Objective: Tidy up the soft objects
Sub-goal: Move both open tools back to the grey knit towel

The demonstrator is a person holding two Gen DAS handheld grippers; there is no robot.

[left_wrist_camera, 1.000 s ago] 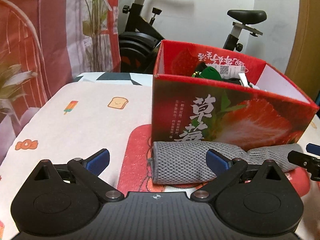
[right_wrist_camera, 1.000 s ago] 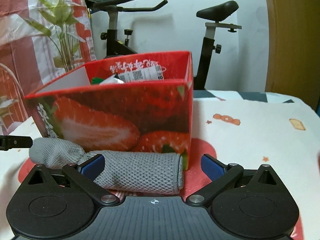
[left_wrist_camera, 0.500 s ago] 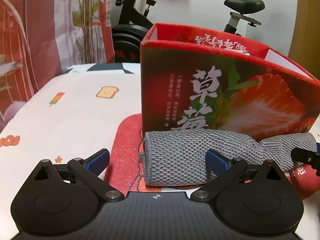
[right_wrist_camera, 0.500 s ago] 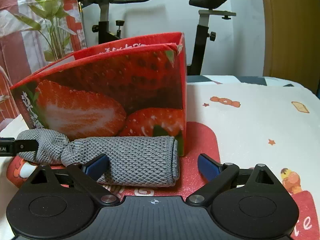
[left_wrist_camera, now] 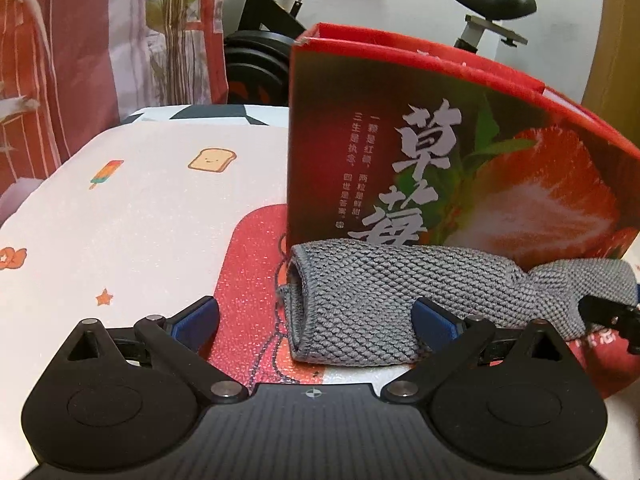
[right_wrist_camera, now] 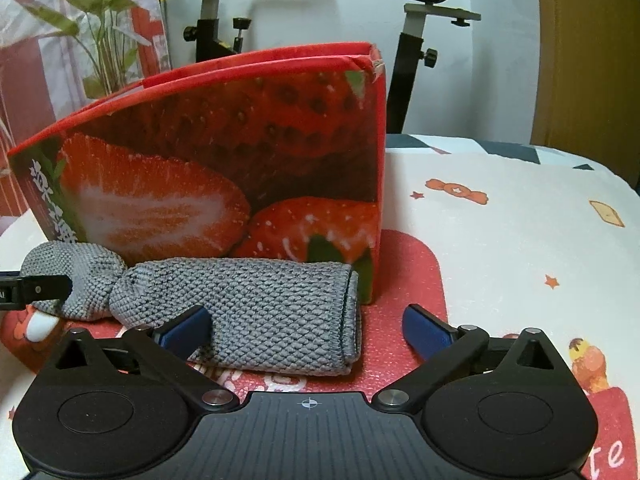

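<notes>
Two grippers now sit low at the table [left_wrist_camera: 132, 208], one at each end of the grey knit roll [left_wrist_camera: 384, 300], which lies on the red mat [right_wrist_camera: 408, 264] touching the front wall of the strawberry box [left_wrist_camera: 460, 152]. Vs 1 s ago both cams have dropped and closed in: box contents were visible over the rim then, now only its outer walls show, and the roll fills more of each view. Left gripper [left_wrist_camera: 316, 316] is wide open, nothing held; its right pad is level w/ the roll's open cuff end, left pad over bare mat. Right gripper [right_wrist_camera: 306, 326] is equally spread, empty; left pad in front of the roll's mid-body, right pad over mat beyond the roll's flat end. Neither has closed yet. Likely meaning: approach is done and a two-ended pinch is being lined up, prob. to lift the roll into the box. The roll is soft and pinched in near one end, so it may sag or unroll if only one side grips.
</notes>
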